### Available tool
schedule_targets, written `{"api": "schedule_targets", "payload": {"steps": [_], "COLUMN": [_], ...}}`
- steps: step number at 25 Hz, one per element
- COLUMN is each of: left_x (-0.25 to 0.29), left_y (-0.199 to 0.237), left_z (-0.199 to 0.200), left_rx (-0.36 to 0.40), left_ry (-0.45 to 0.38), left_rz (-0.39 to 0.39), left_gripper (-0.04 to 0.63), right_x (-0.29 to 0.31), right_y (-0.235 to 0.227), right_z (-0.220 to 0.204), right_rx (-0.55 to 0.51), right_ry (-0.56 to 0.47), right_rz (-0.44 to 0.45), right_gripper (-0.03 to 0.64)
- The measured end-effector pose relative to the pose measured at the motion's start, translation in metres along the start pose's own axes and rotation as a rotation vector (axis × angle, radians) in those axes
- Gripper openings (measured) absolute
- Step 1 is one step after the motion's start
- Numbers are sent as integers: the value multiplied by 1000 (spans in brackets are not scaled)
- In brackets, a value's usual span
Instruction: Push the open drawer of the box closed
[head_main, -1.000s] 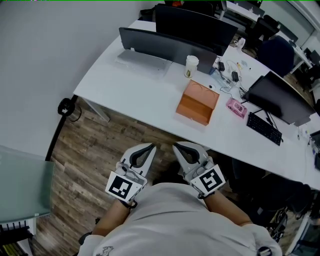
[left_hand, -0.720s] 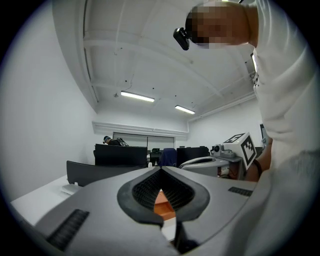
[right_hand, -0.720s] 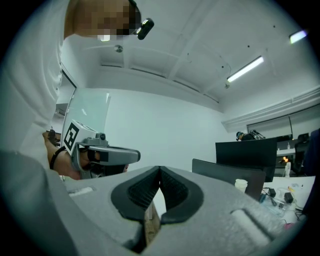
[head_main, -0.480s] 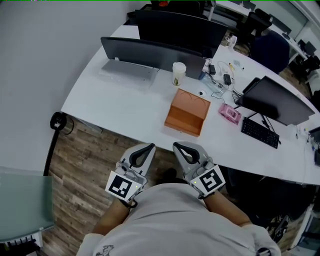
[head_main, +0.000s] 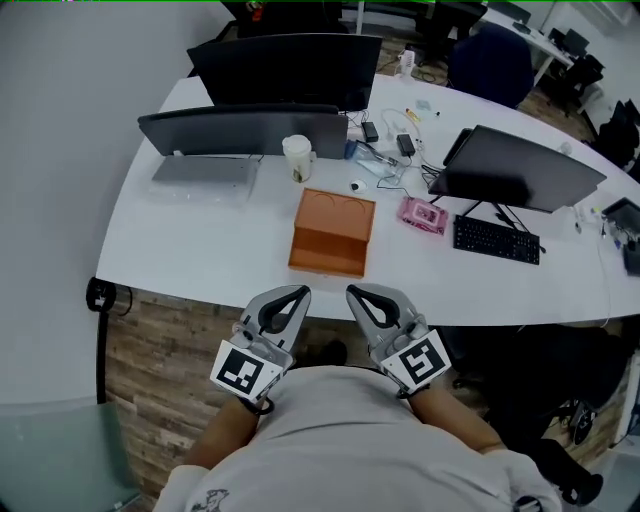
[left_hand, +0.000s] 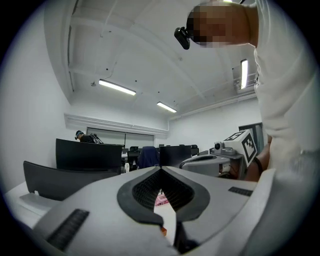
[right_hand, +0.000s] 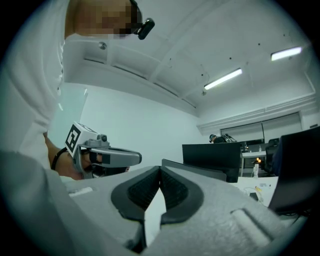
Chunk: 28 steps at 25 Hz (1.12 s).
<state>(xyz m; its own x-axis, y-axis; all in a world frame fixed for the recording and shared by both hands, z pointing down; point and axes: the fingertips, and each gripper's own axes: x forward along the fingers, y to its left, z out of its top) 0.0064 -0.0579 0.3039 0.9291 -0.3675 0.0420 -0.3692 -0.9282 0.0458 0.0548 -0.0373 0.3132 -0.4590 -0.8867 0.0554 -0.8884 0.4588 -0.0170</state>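
Head view shows the left tool (head_main: 298, 293) and the right tool (head_main: 352, 292) held side by side close in front of the person's white shirt (head_main: 350, 440), both pointing level toward the desk. Each carries its marker cube (head_main: 245, 370) at the back, near the wrist. The left gripper view shows that tool's two jaws closed tip to tip with nothing between them, and the right gripper view shows the same for the right tool: jaws together, empty. Neither tool touches anything; their tips hang over the near edge of the white surface (head_main: 200, 245).

Just beyond the tips, a little way in from that edge, sits the orange box (head_main: 332, 230), its darker near side turned toward the tools; how far its drawer stands out cannot be made out from above. Behind the box stand a paper cup (head_main: 297, 157) and a tangle of cables (head_main: 388, 150). To its right lie a pink object (head_main: 423, 214) and a black keyboard (head_main: 497, 240). Dark monitors (head_main: 245, 130) line the far side. Wood-plank floor (head_main: 160, 370) shows below the surface at the left.
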Motion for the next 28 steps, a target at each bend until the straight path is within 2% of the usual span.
{"api": "schedule_targets", "payload": {"steps": [12,19,28], "left_x": [68,82,93], "left_y": [-18,6,57], "left_z": [-4,-4,5], "left_rx": [6,9,11], "left_ry": [10,22,6], "left_rz": [-227,-307,-396], "left_gripper": [-2,-2,-2], "right_x": [-31,-10,35], "right_y": [-54,-65,-74], "right_z": [-7,-3,-1], "right_rx": [-26,7,14], "right_ry": [11,25,33], "right_rz": [-222,-299,-389], "right_gripper": [2,2,2]}}
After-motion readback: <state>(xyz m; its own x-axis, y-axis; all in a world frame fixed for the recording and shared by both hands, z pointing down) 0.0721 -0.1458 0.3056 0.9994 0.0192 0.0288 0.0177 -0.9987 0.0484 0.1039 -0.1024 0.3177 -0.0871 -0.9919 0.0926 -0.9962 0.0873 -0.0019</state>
